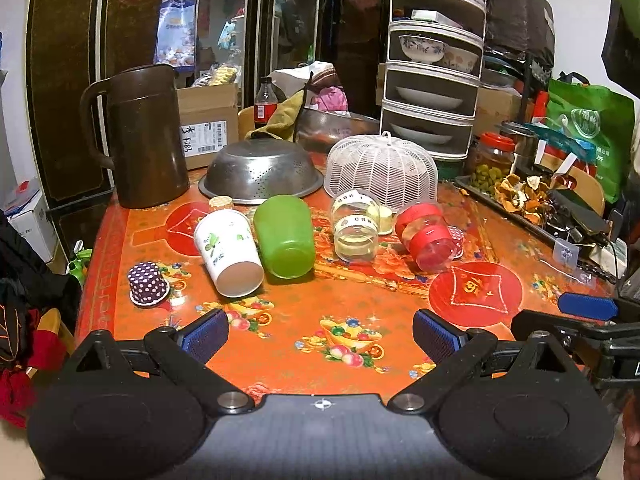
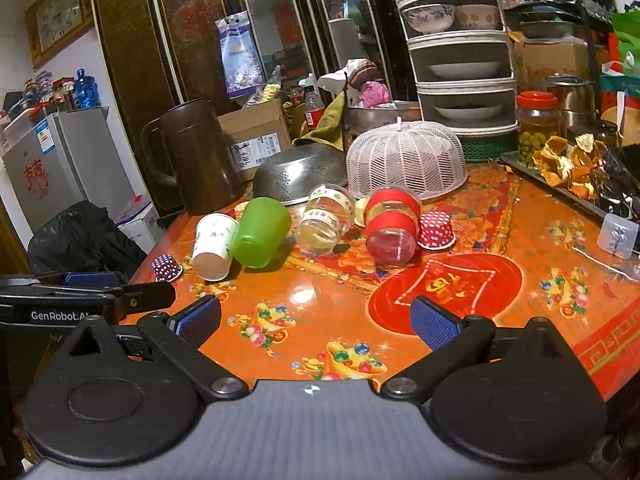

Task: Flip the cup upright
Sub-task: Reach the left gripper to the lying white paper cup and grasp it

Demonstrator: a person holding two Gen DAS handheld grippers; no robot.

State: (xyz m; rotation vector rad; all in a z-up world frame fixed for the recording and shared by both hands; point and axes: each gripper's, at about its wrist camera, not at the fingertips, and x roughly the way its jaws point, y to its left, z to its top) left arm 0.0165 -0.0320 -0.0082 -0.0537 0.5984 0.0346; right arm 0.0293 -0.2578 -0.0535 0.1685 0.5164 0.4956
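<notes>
An orange table (image 1: 400,320) with a glossy red-and-gold festive cloth is filling both views. Four cups are lying on their sides in a row: a white paper cup (image 1: 228,252), a green plastic cup (image 1: 285,236), a clear labelled cup (image 1: 356,226) and a red-banded clear cup (image 1: 426,236). Behind them, a brown plastic jug (image 1: 140,136), steel colander (image 1: 260,172) and white mesh food cover (image 1: 380,168) are crowding the back. The left gripper (image 1: 320,334) and right gripper (image 2: 316,320) are hovering spread wide, holding nothing.

near table (image 1: 304,312) bare — open approach | cups' far side blocked — colander (image 1: 260,172), mesh cover (image 1: 380,168)
</notes>
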